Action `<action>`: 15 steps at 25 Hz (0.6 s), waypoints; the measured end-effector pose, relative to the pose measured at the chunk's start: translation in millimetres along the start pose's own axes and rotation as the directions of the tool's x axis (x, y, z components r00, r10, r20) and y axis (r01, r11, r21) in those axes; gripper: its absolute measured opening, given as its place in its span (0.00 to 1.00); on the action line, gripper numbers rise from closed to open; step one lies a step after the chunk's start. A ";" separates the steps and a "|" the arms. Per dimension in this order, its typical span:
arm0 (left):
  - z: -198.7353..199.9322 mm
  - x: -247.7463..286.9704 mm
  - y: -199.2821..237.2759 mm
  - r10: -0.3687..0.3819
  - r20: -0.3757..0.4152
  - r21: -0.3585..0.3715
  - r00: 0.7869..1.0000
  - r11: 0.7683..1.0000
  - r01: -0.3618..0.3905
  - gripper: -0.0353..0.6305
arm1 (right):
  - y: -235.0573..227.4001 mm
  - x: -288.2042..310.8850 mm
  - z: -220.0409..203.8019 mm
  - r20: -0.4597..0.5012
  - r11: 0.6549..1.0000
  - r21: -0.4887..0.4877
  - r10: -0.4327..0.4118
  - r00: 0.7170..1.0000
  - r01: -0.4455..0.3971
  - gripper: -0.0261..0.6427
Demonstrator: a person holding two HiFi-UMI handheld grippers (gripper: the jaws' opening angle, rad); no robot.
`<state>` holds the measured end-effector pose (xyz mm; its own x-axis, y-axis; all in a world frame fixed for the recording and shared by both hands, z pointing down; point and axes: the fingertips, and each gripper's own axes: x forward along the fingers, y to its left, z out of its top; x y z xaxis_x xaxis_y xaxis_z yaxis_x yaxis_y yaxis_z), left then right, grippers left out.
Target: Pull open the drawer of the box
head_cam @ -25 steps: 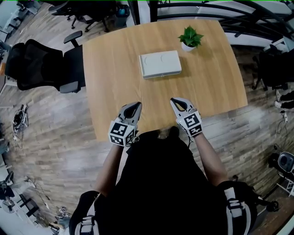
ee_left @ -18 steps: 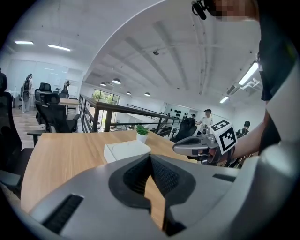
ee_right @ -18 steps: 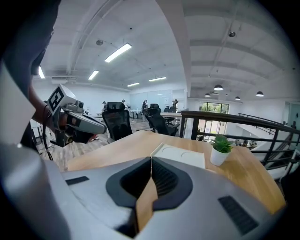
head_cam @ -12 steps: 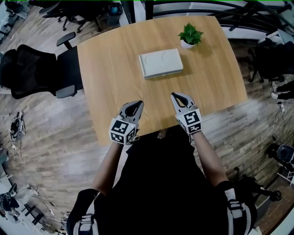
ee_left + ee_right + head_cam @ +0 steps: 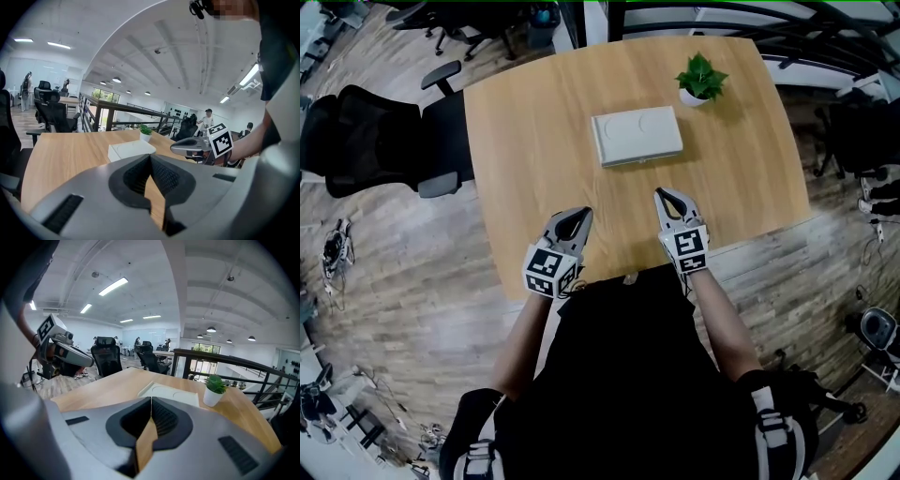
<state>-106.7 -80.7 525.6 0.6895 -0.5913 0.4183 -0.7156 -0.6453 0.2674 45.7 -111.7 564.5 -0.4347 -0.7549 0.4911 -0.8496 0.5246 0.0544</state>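
L gripper (image 5: 580,215) held over near table (image 5: 516,178) edge, jaws shut tip to tip, nothing between. R gripper (image 5: 661,195) held alongside, jaws likewise pressed together, empty. White box (image 5: 637,136) lies flat at table centre, well apart from both grippers. Potted plant (image 5: 701,79) stands just beyond box, R side. Black chair (image 5: 384,141) set at table's L edge.

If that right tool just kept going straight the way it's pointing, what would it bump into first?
Probably the box: it lies straight ahead of the right tool, with only table between. Height is unclear, so it might pass over.
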 end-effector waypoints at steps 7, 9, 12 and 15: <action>6.2 9.1 12.6 0.050 0.012 -0.023 0.999 0.998 -0.050 0.09 | -17.5 28.0 -0.2 -0.001 1.000 0.013 -0.026 1.000 0.026 0.08; 4.3 11.8 12.7 0.056 0.006 -0.029 0.998 0.998 -0.056 0.09 | -19.5 34.4 -3.0 -0.004 0.999 0.022 -0.027 1.000 0.027 0.08; 1.5 13.8 13.0 0.059 -0.004 -0.032 0.998 0.998 -0.059 0.09 | -20.2 43.0 -8.3 -0.017 0.999 0.037 -0.024 1.000 0.025 0.08; -0.5 13.5 12.7 0.062 -0.011 -0.035 0.998 0.997 -0.062 0.09 | -20.4 51.2 -16.0 -0.033 0.999 0.045 -0.024 0.999 0.026 0.08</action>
<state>-106.5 -96.6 535.0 0.6428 -0.6244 0.4438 -0.7604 -0.5902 0.2711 45.6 -154.8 602.4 -0.4039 -0.7542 0.5178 -0.8732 0.4866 0.0276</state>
